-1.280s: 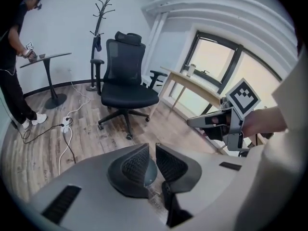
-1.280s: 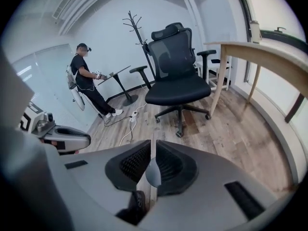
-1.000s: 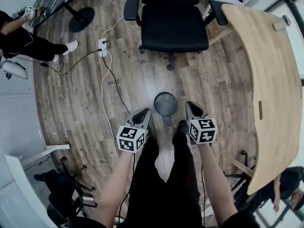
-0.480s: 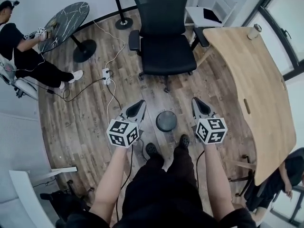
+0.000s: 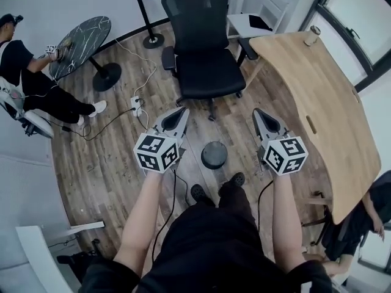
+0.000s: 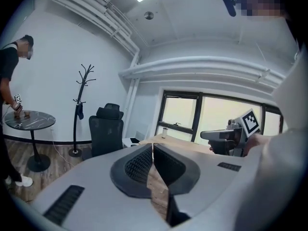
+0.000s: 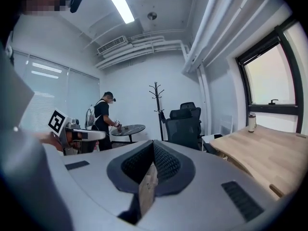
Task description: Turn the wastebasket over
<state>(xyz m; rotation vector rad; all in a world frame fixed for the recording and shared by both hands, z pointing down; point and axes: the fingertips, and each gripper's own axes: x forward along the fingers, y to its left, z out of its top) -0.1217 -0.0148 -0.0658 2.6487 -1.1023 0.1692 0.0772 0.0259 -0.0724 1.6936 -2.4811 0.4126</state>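
Room: brown plank floor (image 5: 116, 163), curved pale-wood surface (image 5: 305, 90) at 3 o'clock, black mesh-backed office chair (image 5: 204, 72) at 12, round dark marbled table (image 5: 82, 38) at 10. Wastebasket (image 5: 214, 155): small dark cylinder on the floor at centre, long axis upright, round face turned up. Left tongs (image 5: 178, 115) and right tongs (image 5: 261, 116): jaws together, empty, flanking it at 10 and 2, clear of it.

We locate the wastebasket (image 5: 214, 155) on the floor (image 5: 110, 163), between the left gripper (image 5: 179, 112) and right gripper (image 5: 259, 114). The chair (image 5: 204, 60) stands beyond it, the desk (image 5: 311, 102) to its right, and the round table (image 5: 79, 38) far left.
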